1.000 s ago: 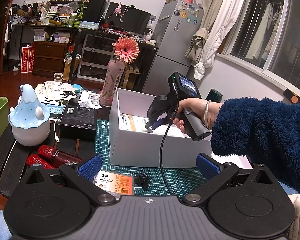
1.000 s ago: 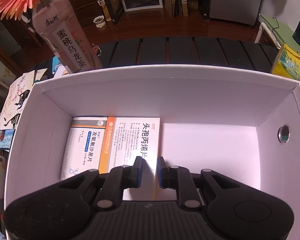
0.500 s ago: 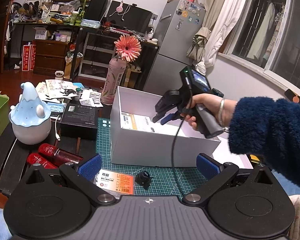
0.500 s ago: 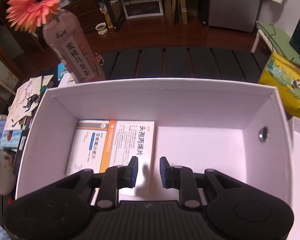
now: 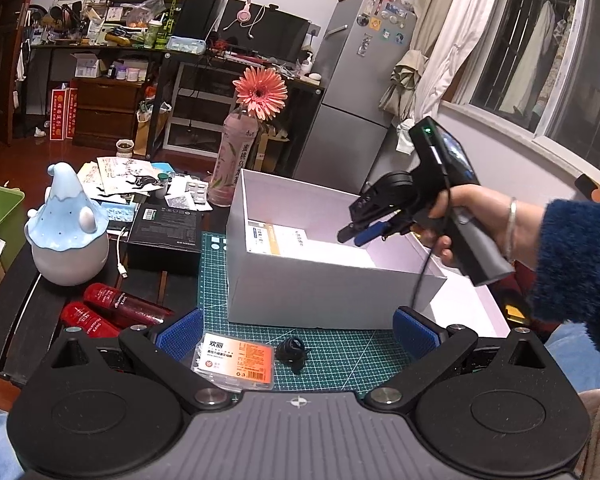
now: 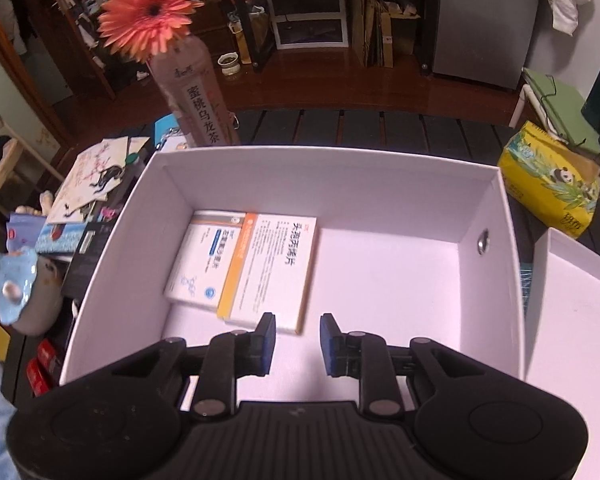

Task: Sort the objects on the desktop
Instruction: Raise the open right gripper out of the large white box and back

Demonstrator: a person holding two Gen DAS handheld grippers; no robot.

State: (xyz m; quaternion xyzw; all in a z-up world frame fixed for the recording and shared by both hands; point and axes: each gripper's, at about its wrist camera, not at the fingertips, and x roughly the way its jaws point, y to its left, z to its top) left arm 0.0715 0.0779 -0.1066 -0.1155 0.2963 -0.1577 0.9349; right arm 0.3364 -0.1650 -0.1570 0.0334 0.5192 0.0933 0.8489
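1. My left gripper (image 5: 296, 330) hangs low over the green cutting mat (image 5: 340, 344), jaws spread wide, nothing between the blue pads.
2. Just ahead of it on the mat: an orange-labelled flat pack (image 5: 236, 362) and, beside it, a small black clip-like item (image 5: 294, 354); too small to identify for sure.
3. Left of the mat, two red tubes (image 5: 112, 314) lie side by side on the dark table (image 5: 20, 312).
4. My right gripper (image 6: 297, 338) is above the near edge of the white box (image 5: 320, 288), pointing down into it. Its jaws have just been opening; they stand slightly apart, released, with nothing between them.
5. Two medicine boxes (image 6: 246, 270) lie flat on the box floor, in its left part, side by side and touching. The gripper pads are clear of them.
6. Beyond the white box's far left corner stands a pink bottle (image 6: 198, 96) holding an orange flower (image 6: 150, 10).
7. A blue-and-white figurine (image 5: 68, 228) stands on the table well left of the white box.
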